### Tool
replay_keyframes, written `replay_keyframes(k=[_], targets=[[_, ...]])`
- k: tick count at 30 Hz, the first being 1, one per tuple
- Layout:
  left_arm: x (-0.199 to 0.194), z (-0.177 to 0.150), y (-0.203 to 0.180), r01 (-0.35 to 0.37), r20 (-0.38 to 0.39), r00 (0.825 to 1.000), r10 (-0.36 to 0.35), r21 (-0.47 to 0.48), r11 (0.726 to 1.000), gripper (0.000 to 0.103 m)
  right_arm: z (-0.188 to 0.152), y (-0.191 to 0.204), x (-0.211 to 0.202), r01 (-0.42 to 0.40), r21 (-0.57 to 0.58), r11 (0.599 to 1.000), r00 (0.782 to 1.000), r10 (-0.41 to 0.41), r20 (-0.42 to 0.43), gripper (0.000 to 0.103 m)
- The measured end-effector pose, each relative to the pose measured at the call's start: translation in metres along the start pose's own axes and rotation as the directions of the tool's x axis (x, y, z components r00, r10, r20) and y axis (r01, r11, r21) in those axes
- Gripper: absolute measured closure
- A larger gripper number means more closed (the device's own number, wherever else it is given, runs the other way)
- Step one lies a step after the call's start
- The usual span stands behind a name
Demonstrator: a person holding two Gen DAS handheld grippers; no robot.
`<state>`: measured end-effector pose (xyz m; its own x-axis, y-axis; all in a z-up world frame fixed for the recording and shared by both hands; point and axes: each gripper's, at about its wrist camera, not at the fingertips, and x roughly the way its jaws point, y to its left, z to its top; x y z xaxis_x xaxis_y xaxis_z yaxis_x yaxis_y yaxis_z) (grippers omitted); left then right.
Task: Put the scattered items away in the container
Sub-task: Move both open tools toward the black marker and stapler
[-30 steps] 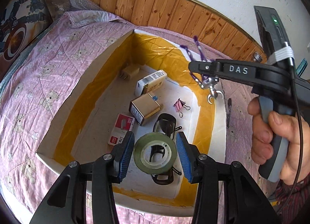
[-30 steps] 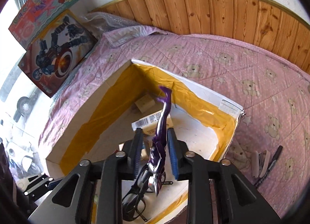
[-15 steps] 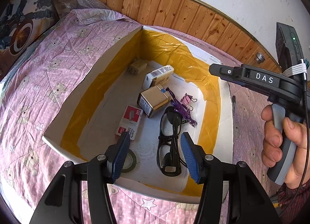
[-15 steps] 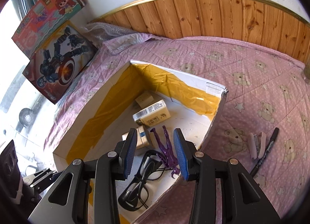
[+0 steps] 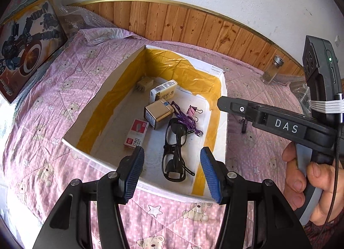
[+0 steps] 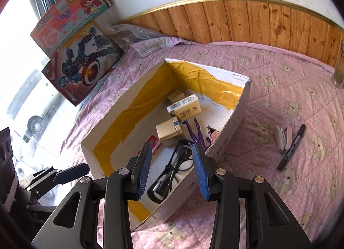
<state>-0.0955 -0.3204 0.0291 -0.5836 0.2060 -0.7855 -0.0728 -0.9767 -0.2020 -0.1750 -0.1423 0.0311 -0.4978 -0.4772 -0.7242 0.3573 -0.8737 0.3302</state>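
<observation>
Both hand-held grippers spread, empty: left hand-held gripper [image 5: 172,169], right hand-held gripper [image 6: 172,169]. Next: right to marker [image 6: 291,147] on bed [image 6: 301,184], right of box [image 6: 234,119]; grip mid-barrel.

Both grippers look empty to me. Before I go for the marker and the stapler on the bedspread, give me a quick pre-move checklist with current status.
1. Right gripper open and empty: ok.
2. Left gripper open and empty: ok.
3. Marker in view and unobstructed on the bedspread: ok.
4. Stapler lying right beside the marker, so one may get nudged when grabbing the other: not ok.
5. Free floor space left in the box near its far right corner: ok.
6. Nothing else left outside: not ok, a glass jar stands by the wall panel.
</observation>
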Motion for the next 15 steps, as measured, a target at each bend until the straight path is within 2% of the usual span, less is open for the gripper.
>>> replay_keyframes(k=[15], targets=[[-0.035, -0.019, -0.034, -0.011, 0.039, 0.999, 0.01, 0.035, 0.999, 0.047, -0.049, -0.004, -0.045, -0.08, 0.062, 0.995, 0.996, 0.078, 0.035, 0.061]])
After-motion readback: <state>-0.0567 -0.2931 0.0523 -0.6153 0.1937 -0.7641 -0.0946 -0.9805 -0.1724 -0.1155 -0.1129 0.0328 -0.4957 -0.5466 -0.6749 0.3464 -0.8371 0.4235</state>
